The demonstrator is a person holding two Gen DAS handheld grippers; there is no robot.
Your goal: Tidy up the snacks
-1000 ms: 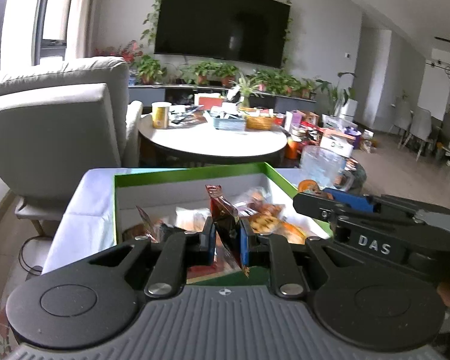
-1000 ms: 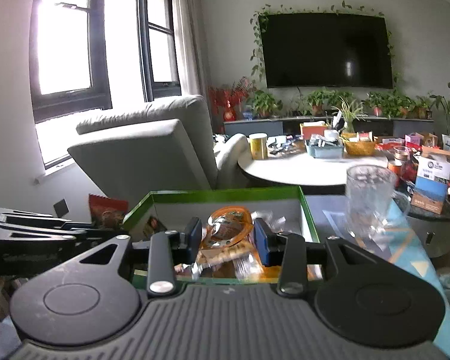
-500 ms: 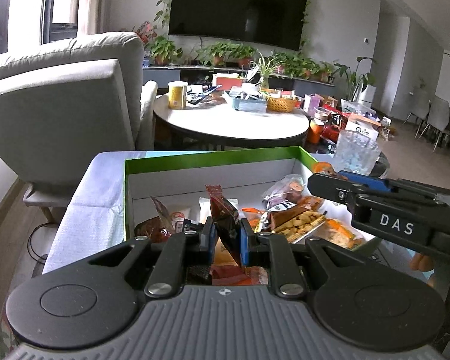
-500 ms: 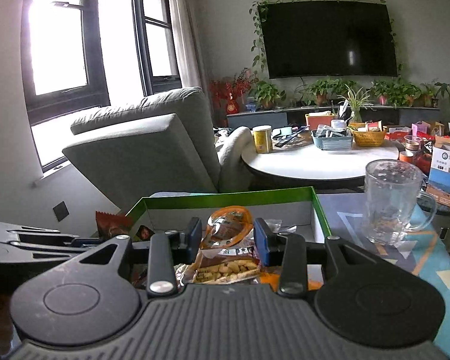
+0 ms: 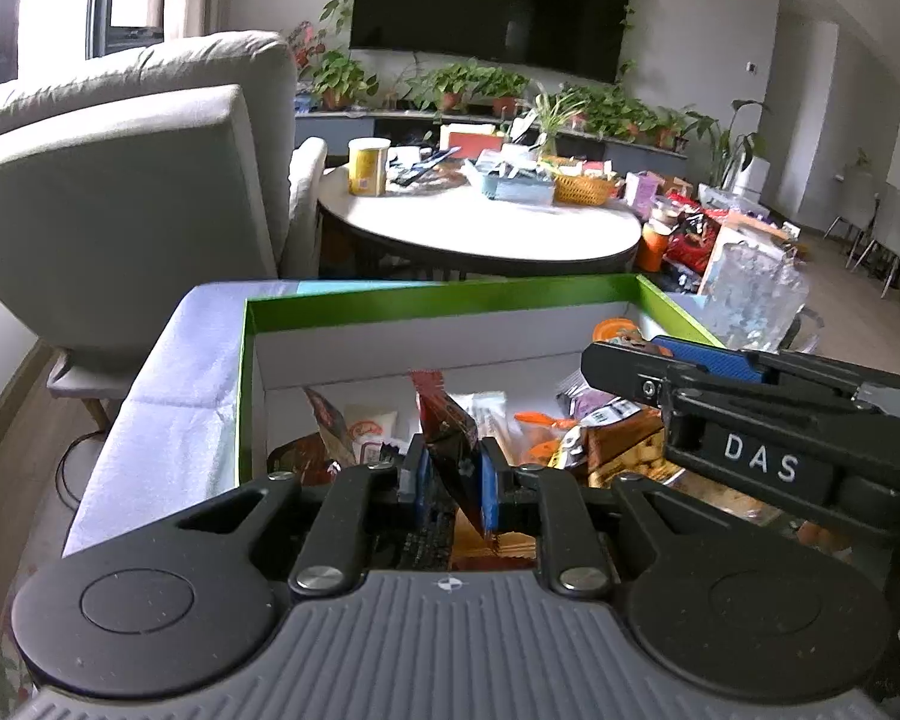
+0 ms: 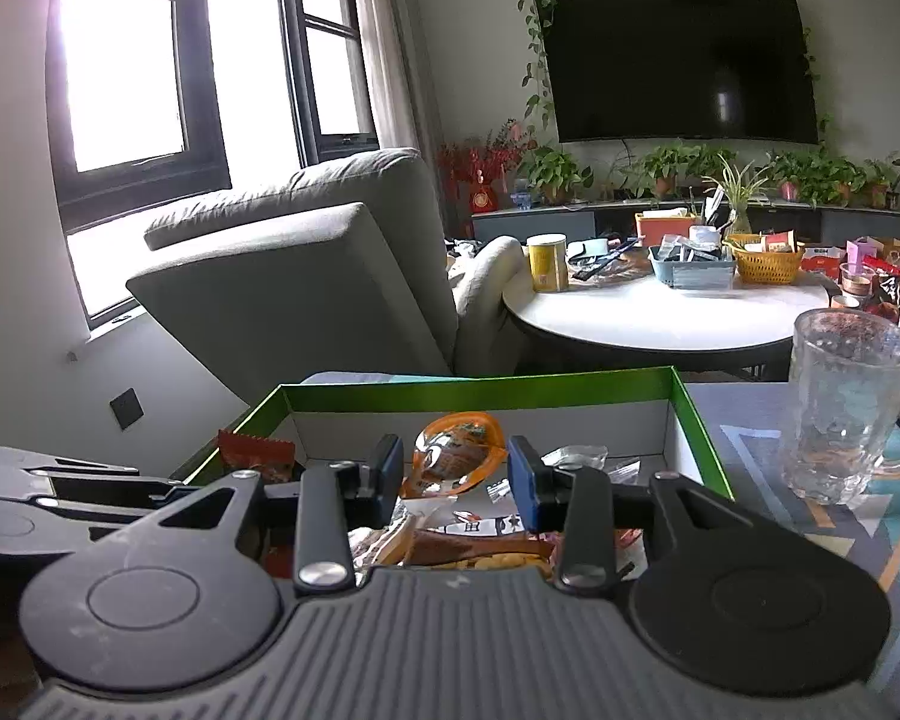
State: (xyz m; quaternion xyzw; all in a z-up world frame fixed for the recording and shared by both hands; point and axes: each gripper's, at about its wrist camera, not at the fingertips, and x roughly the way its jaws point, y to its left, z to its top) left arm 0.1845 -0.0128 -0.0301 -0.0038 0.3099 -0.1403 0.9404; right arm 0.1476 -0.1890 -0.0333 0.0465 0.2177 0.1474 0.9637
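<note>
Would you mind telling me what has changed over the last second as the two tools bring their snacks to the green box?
Both tools have come forward and down over the green box, which now looks nearer. The right tool is opening its jaws around the orange packet, which no longer looks pinched. The left tool stays clamped on the dark red packet. The glass mug and the box have not shifted.
</note>
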